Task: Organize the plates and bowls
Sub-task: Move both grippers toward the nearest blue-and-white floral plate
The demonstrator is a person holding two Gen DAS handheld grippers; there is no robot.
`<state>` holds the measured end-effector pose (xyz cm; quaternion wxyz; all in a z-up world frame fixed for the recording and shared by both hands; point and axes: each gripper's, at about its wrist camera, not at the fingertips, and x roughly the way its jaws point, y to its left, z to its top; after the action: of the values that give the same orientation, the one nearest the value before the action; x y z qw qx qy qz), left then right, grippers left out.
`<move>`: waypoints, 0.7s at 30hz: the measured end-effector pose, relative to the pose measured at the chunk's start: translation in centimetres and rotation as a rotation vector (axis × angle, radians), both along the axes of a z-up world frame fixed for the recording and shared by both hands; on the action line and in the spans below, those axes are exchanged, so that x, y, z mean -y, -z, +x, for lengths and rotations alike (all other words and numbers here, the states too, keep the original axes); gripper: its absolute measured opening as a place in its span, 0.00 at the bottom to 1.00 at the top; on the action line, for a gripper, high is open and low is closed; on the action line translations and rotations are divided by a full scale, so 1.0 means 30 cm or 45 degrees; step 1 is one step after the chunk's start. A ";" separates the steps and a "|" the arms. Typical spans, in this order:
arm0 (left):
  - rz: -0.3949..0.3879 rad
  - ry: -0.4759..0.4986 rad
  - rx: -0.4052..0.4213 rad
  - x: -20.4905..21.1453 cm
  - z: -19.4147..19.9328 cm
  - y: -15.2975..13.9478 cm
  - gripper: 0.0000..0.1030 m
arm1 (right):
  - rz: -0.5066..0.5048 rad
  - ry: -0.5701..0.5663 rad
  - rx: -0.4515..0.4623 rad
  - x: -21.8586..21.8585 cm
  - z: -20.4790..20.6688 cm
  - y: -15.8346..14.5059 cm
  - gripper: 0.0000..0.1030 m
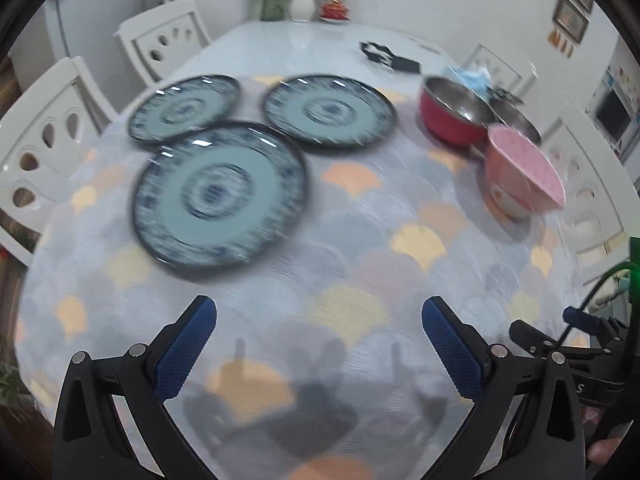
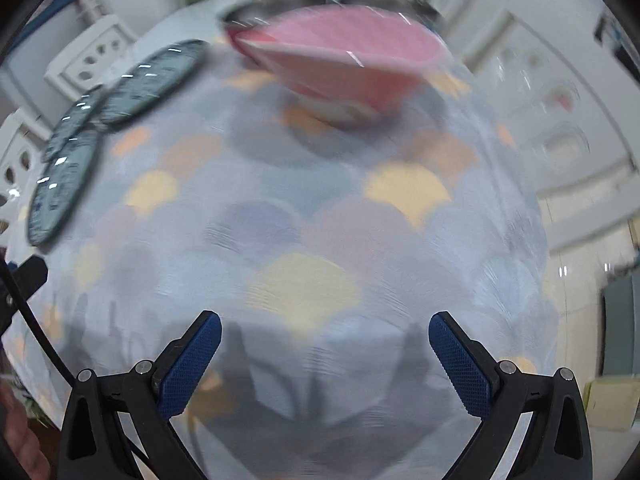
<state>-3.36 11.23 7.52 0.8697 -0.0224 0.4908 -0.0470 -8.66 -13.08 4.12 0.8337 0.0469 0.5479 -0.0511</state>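
Left tongs (image 1: pixel 319 312): the two blue-padded fingers stand wide apart, holding nothing and touching nothing, above the near part of the counter (image 1: pixel 360 240). Right tongs (image 2: pixel 325 326): fingers likewise wide apart, empty, above bare cloth. In the left wrist view the right tongs' black body appears at the near right edge, beside a green-lit part and a cable.

The counter carries a cloth printed with pastel scallop shapes. The near and middle area of the cloth, between both tongs and the dishes, lies open. White chairs (image 1: pixel 48 148) stand along the left and right edges.

Three round plates with teal centres and dark blue patterned rims sit at the left. The nearest plate (image 1: pixel 220 196) is closest to the left tongs; the far left plate (image 1: pixel 185 107) and the far right plate (image 1: pixel 329 110) lie behind it, close together. Whether their rims touch or overlap cannot be told through the blur.

At the right, a pink bowl (image 1: pixel 520 168) with a flared rim and white foot stands directly ahead of the right tongs (image 2: pixel 344 60). Behind it are a red bowl (image 1: pixel 454 114) with a steel interior and a further steel bowl (image 1: pixel 516 114), just beside each other.

At the far end stand vases (image 1: pixel 301 4) with flowers.
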 end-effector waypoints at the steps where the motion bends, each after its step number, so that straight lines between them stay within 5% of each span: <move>1: 0.007 -0.009 -0.002 -0.037 0.017 -0.017 1.00 | 0.000 -0.031 0.023 -0.053 0.020 -0.036 1.00; 11: 0.041 -0.077 -0.011 -0.360 0.202 -0.101 1.00 | 0.083 -0.198 0.152 -0.439 0.213 -0.244 1.00; 21: 0.004 -0.011 -0.004 -0.497 0.325 -0.070 0.99 | 0.072 -0.167 0.130 -0.617 0.334 -0.227 1.00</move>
<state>6.39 26.15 9.63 0.8691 -0.0231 0.4922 -0.0425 1.36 5.43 10.92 0.8604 0.0371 0.5077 0.0215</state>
